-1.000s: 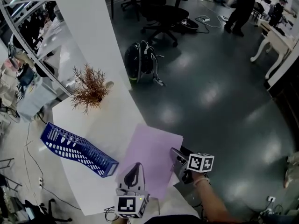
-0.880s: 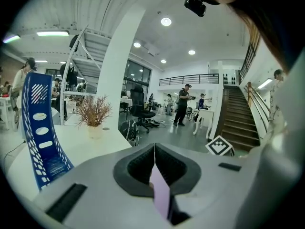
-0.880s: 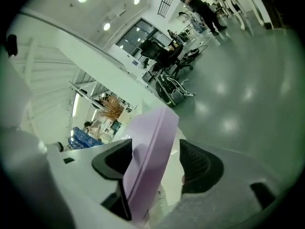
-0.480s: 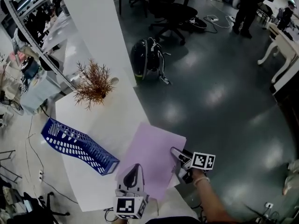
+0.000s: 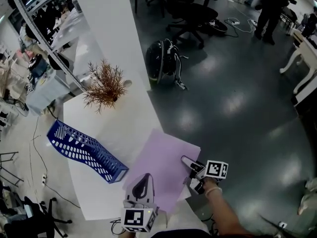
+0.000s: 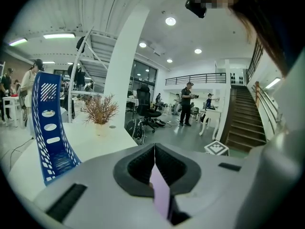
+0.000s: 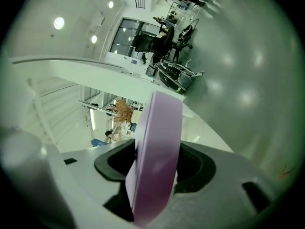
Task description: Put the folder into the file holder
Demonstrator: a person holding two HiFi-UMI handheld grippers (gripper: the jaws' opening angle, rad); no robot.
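Fingers of the left gripper [image 6: 155, 170] are pinched tight on the near edge of a thin lilac card folder [image 5: 161, 165], and only a sliver of that edge shows between the dark ribbed pads. On the right gripper [image 7: 155, 163] the fingers [image 7: 116, 163] stand wide apart. They have just been closing a little, with the folder's right-hand edge running up between them, but I can't see the pads pressing on it.

From above, the folder spreads flat over the near corner of the long white worktop [image 5: 116, 128]. Its near side reaches past the worktop's edge towards the person holding both grippers. Whether the sheet rests on the surface or hangs just above it, I can't tell.

A blue perforated plastic file holder [image 5: 84, 150] lies on its side on the worktop, left of the folder and apart from it. A small vase of dried brown twigs [image 5: 105, 86] stands further along the worktop.

On the dark glossy floor beyond are a black backpack [image 5: 161, 63] and a black office chair [image 5: 193, 9]. A person in dark clothes [image 5: 271, 6] stands at the far right.
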